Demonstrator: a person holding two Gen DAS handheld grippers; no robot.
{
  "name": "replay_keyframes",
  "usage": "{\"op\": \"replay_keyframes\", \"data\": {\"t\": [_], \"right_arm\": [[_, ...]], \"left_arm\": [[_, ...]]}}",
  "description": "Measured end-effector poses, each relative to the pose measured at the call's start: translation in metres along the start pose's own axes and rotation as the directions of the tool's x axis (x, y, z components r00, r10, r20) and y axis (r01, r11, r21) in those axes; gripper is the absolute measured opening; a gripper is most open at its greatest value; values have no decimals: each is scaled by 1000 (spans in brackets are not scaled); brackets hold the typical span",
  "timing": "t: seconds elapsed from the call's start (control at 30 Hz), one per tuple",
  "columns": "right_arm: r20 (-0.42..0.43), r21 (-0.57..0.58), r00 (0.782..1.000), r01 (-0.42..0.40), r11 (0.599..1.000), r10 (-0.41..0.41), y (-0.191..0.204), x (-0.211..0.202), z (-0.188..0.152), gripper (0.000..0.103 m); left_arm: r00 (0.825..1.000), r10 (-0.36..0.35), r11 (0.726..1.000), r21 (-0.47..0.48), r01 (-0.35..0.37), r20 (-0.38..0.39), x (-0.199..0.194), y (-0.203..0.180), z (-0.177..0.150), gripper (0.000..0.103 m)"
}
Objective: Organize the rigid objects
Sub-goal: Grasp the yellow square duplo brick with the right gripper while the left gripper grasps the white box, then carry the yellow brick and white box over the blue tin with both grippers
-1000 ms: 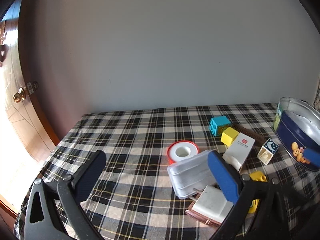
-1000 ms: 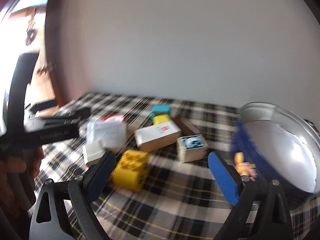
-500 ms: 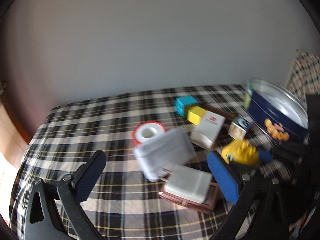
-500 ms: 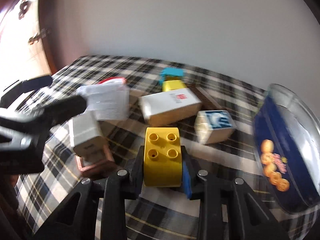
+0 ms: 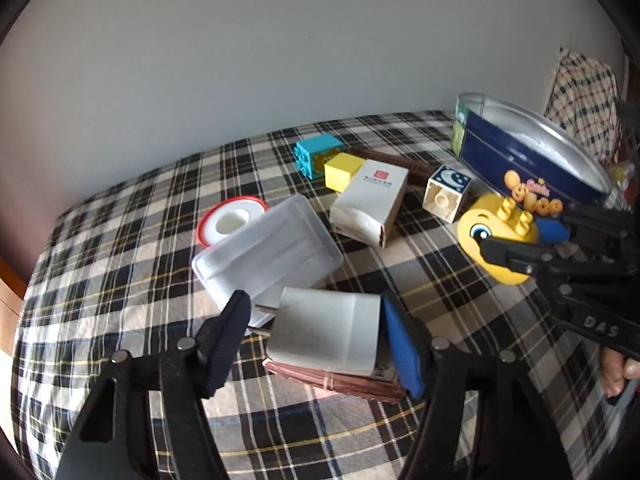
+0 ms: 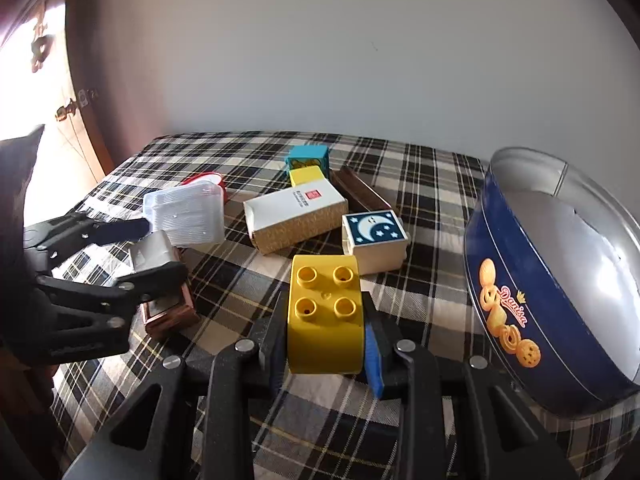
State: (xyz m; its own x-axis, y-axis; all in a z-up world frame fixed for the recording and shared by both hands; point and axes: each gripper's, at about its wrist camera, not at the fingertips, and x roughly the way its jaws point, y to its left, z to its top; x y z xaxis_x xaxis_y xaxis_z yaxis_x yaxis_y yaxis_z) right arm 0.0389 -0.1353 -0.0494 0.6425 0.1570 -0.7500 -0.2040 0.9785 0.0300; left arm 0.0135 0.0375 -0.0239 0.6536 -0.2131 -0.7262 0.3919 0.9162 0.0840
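My right gripper (image 6: 325,344) is shut on a yellow toy brick (image 6: 324,312), studs up, just left of the blue cookie tin (image 6: 520,288). In the left wrist view that brick (image 5: 492,232) shows a painted eye and hangs in the right gripper (image 5: 516,240) beside the tin (image 5: 520,168). My left gripper (image 5: 316,312) straddles a white charger (image 5: 328,324) lying on a brown box (image 5: 340,382). Its jaws are closing. The blue pad meets the charger's right side, and a gap remains at the prong end.
On the plaid cloth lie a clear plastic case (image 5: 268,248), a red-rimmed tape roll (image 5: 230,220), a white carton (image 5: 372,204), a moon block (image 5: 446,194), a yellow cube (image 5: 340,170), a teal block (image 5: 316,154) and a brown strip (image 5: 400,162). A grey wall stands close behind.
The right gripper shut on the yellow brick and drew it toward the tin. The left gripper dropped over the charger and its jaws narrowed around it.
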Motion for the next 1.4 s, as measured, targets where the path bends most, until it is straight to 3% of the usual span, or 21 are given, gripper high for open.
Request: {"op": "replay_keyframes", "data": {"t": [0.1,0.27,0.47,0.5,0.67,0.8,0.87,0.93,1.13,1.2,1.3,1.4], "right_arm": [[2,6,1000,-9,1000,9,2,0,-1,34],[23,33,1000,-11,999,11,-7,-8,-1,34],[154,73,987,-51,996,40,-17,-37,3,34],[181,73,983,-45,996,31,-17,-42,4,34],[204,73,979,-6,997,-9,-18,-49,5,34],[180,73,984,-16,997,3,-18,-46,5,34],[182,74,983,-15,997,1,-17,-46,6,34],[186,79,983,-19,997,4,-18,-46,6,34],[167,101,986,-32,994,15,-20,-40,7,34],[157,111,987,-40,993,22,-22,-38,6,34],[155,118,988,-43,992,24,-24,-38,6,34],[160,116,987,-35,993,17,-24,-38,6,34]], "left_arm": [[1000,4,1000,21,-4,5,-3,-2,-1,64],[999,-37,998,-46,37,11,-5,9,1,63],[994,-60,994,-80,68,95,-20,13,6,63],[993,-60,994,-83,69,105,-21,14,6,47],[993,-49,996,-72,56,106,-20,14,7,47],[998,1,999,-37,1,58,-12,5,3,80],[999,33,999,-35,-32,31,-5,4,2,80],[999,54,997,-54,-54,6,1,6,3,77],[999,21,973,-229,-27,-27,9,32,3,71],[1000,10,965,-260,-17,-28,9,38,2,60],[1000,-18,958,-285,11,-20,10,44,2,60],[1000,0,967,-254,-6,-25,6,40,1,59]]}}
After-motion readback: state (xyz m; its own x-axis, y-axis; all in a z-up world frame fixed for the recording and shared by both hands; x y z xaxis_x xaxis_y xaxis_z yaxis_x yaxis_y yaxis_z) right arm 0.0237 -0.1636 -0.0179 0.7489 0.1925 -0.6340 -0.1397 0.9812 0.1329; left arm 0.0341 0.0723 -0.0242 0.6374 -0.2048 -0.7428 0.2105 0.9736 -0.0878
